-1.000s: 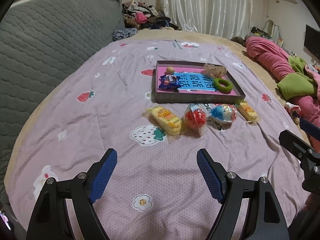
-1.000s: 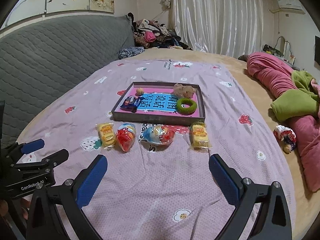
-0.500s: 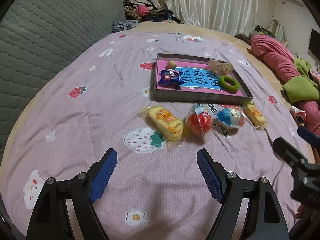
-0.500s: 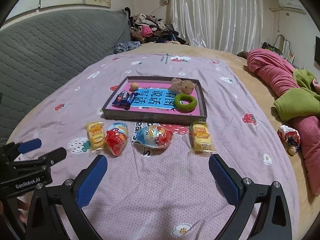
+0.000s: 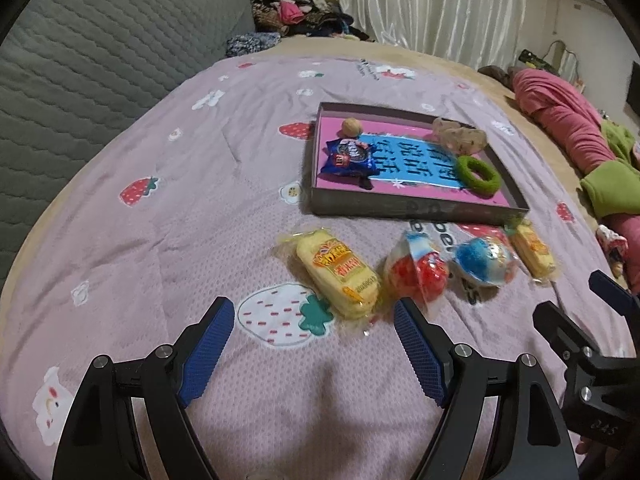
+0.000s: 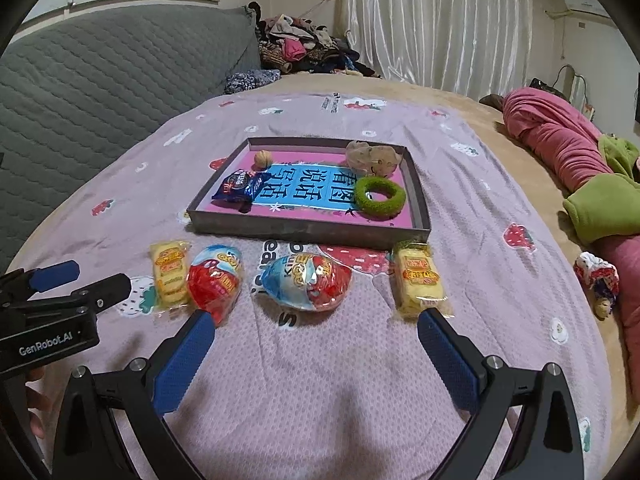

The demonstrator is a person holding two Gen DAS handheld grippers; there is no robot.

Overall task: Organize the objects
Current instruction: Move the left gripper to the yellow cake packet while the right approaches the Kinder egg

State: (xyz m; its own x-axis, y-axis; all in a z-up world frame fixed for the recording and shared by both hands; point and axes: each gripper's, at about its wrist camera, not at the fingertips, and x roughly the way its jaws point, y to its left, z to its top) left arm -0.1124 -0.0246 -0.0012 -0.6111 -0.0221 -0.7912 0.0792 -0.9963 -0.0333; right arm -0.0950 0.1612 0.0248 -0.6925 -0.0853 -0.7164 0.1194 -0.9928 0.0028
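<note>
Tongs: left tongs (image 5: pixel 310 344) & right tongs (image 6: pixel 316 350) both spread, empty. Yellow plastic-wrapped cake bar (image 5: pixel 338 272), frame centre: light, squashy, slick wrap; grip across short sides.

The red-and-blue egg packets (image 5: pixel 416 270) are smeared with motion blur in the left wrist view, so no print is readable there. Tray (image 6: pixel 304 232) hides part of the lettering printed on the bedspread (image 6: pixel 320 380), only a few letters peek out below its front wall. The snack pouch (image 6: pixel 239 187) covers the left end of the tray's blue label. A bit of a hand (image 6: pixel 34 404) pokes in at the right view's left edge, mostly cut off. Small toy (image 6: pixel 596 280) near the pink blanket: too small to make out.
</note>
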